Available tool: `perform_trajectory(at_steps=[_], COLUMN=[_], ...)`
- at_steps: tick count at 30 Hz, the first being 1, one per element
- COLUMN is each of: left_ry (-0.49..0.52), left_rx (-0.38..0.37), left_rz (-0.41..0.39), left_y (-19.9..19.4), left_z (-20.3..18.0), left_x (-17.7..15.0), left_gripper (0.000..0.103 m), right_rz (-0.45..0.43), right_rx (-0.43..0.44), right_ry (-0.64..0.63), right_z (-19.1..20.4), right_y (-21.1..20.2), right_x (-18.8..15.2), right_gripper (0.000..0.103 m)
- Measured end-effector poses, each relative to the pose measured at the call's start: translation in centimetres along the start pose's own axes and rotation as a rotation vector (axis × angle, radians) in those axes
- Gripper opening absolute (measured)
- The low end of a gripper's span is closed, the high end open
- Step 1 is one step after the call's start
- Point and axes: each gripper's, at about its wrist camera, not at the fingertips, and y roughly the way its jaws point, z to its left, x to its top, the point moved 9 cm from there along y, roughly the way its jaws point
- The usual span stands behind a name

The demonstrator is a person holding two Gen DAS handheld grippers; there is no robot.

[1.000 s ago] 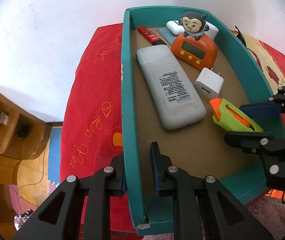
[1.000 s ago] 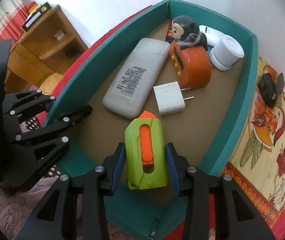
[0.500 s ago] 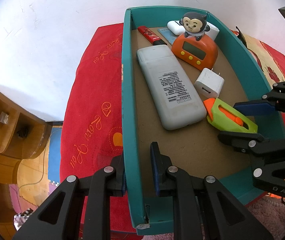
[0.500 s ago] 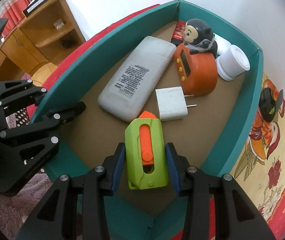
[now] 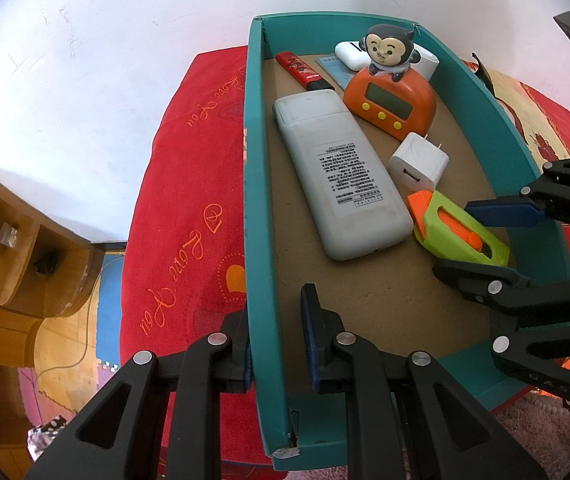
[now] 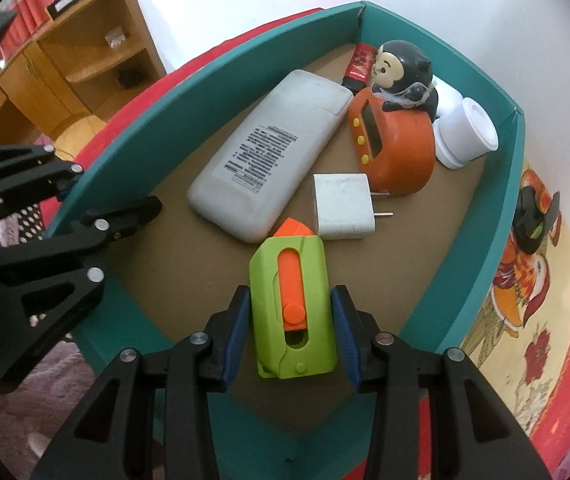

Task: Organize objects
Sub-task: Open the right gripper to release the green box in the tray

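The right gripper (image 6: 291,330) clenches a lime-green plastic utility knife with an orange slider (image 6: 292,312) low inside the teal cardboard box (image 5: 259,220) (nose touching the white rectangular remote control (image 5: 341,172)), while the left gripper (image 5: 275,344) pinches the box's side wall.

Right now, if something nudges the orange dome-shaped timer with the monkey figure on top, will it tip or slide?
The orange dome-shaped timer looks top-heavy: the monkey figure perches on its crown, so a high push probably tips it. It seems rigid, smooth plastic on the brown cardboard floor, so a low nudge likely slides it.
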Motion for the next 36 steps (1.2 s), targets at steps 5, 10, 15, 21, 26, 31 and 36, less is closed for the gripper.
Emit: perform_trajectory(at_steps=[5, 10, 15, 21, 26, 31, 36], left_ry=[0.0, 0.0, 0.0, 0.001, 0.0, 0.0, -0.001], left_rx=[0.0, 0.0, 0.0, 0.0, -0.001, -0.001, -0.001], left_rz=[0.0, 0.0, 0.0, 0.0, 0.0, 0.0, 0.001], left_y=[0.0, 0.0, 0.0, 0.0, 0.0, 0.0, 0.0], left_z=[0.0, 0.0, 0.0, 0.0, 0.0, 0.0, 0.1], left_x=[0.0, 0.0, 0.0, 0.0, 0.0, -0.1, -0.2], left_gripper=[0.019, 0.019, 0.019, 0.019, 0.019, 0.019, 0.019], right_rz=[-0.002, -0.002, -0.004, -0.025, -0.053, -0.095, -0.13], right_rx=[0.002, 0.001, 0.013, 0.047, 0.058, 0.076, 0.096], right_ry=[0.003, 0.004, 0.01, 0.045, 0.088, 0.137, 0.193], right_z=[0.0, 0.0, 0.0, -0.8, -1.9, -3.2, -4.4], right_y=[0.0, 0.0, -0.2, -1.2, -2.7, -4.6, -6.2], right_x=[0.3, 0.4, 0.2, -0.1, -0.5, -0.9, -1.2], right_gripper=[0.04, 0.04, 0.044, 0.046, 0.046, 0.046, 0.046])
